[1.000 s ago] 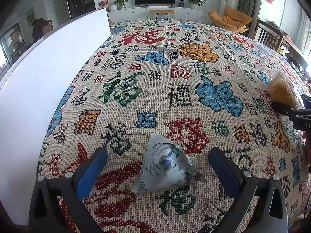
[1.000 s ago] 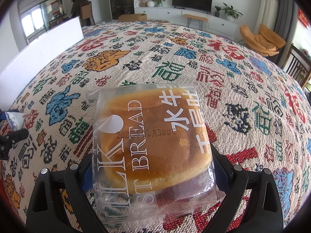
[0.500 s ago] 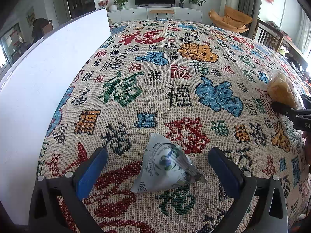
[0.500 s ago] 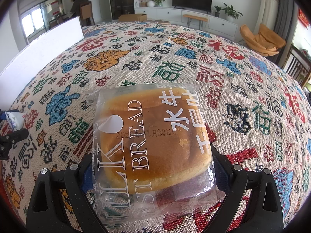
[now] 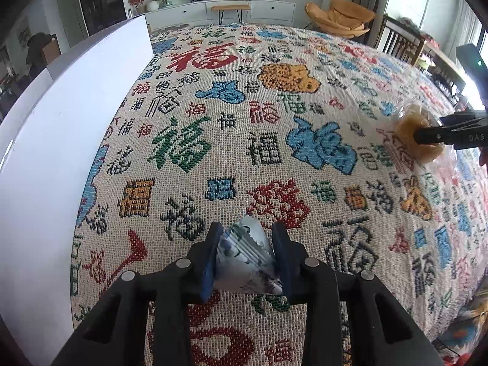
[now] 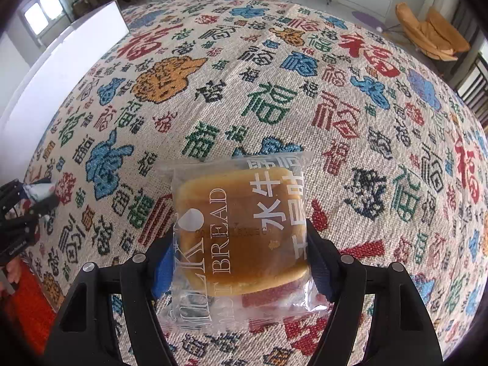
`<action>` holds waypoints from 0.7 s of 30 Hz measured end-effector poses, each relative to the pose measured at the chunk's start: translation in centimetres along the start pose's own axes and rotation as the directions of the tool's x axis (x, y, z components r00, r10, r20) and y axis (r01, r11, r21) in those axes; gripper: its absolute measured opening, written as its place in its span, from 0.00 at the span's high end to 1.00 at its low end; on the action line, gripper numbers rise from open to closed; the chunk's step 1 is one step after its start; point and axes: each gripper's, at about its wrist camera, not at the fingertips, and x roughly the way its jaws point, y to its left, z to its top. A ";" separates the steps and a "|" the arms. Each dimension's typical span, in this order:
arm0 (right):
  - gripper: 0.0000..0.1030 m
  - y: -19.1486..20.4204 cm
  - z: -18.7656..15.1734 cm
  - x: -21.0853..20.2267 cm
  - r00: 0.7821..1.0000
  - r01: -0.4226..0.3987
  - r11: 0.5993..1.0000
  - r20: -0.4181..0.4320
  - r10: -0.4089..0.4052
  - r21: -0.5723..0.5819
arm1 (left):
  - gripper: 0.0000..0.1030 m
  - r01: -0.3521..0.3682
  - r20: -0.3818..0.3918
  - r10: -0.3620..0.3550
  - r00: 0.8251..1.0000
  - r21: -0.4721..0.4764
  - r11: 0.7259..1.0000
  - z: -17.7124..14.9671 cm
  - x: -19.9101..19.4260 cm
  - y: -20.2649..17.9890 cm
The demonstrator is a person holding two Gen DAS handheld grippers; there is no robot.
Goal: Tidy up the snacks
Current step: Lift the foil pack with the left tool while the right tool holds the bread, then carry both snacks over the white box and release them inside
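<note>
The small white-and-blue snack packet (image 5: 247, 259) sits on the patterned cloth (image 5: 274, 106) covering the surface, pinched between the blue pads of the left gripper (image 5: 247, 256), whose jaws have just closed narrow on it. Off to the right, the bagged milk toast bread (image 6: 241, 231) is clamped between the right gripper's (image 6: 241, 262) jaws, which also just closed in. A white board (image 5: 61, 140) stands along the cloth's left edge
</note>
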 end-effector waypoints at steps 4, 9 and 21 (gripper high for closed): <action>0.28 1.1 0.5 -2.8 0.997 -0.060 0.998 0.043 0.059 0.024 | 0.69 0.077 0.081 -0.068 0.994 -0.107 0.991 -0.2 -3.5 2.7; 0.28 5.2 3.2 -6.4 0.979 -0.161 0.987 0.130 0.160 -0.005 | 0.69 0.182 0.198 -0.142 0.970 -0.203 0.962 1.2 -9.9 6.0; 0.27 31.3 15.5 -12.4 0.851 -0.429 0.849 0.179 0.495 -0.309 | 0.64 -0.116 0.193 0.217 0.957 -0.431 0.895 3.2 -19.5 23.3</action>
